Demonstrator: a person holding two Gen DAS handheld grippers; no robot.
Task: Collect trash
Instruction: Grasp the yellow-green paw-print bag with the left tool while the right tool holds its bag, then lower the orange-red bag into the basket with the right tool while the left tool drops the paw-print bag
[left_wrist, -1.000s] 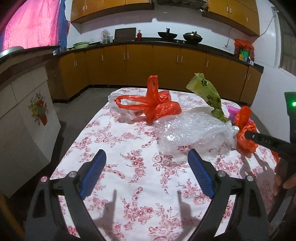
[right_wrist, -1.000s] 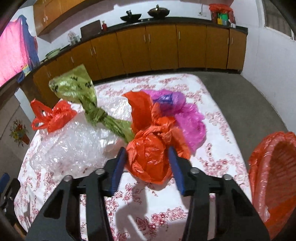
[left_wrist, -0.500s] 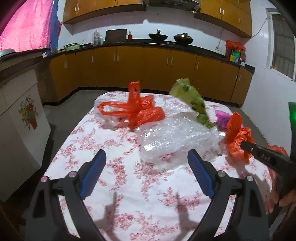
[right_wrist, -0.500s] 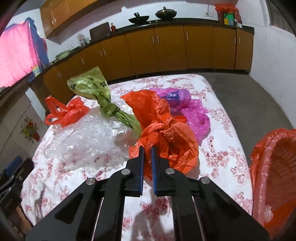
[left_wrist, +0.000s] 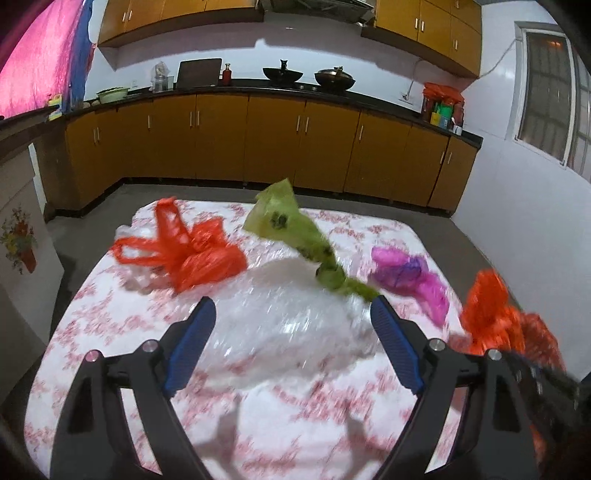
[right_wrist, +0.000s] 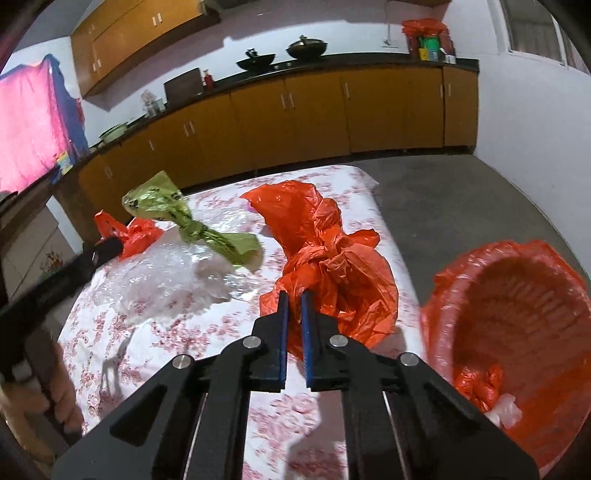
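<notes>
While pinched, the knotted orange bag (right_wrist: 332, 266) stands upright, tail topmost.

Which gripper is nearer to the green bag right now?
Left. The left gripper, open, hovers over the clear plastic just short of the green bag; the right gripper is off to its side, clamping the orange bag.

Kitchen with orange-brown cabinets (left_wrist: 258, 140) under a black countertop (left_wrist: 280, 88) across the frame's middle, white walls (left_wrist: 491, 122), grey floor (right_wrist: 443, 192), window (left_wrist: 546, 96) at upper right.

Bin (right_wrist: 517, 306) stands right of table (right_wrist: 373, 206).
</notes>
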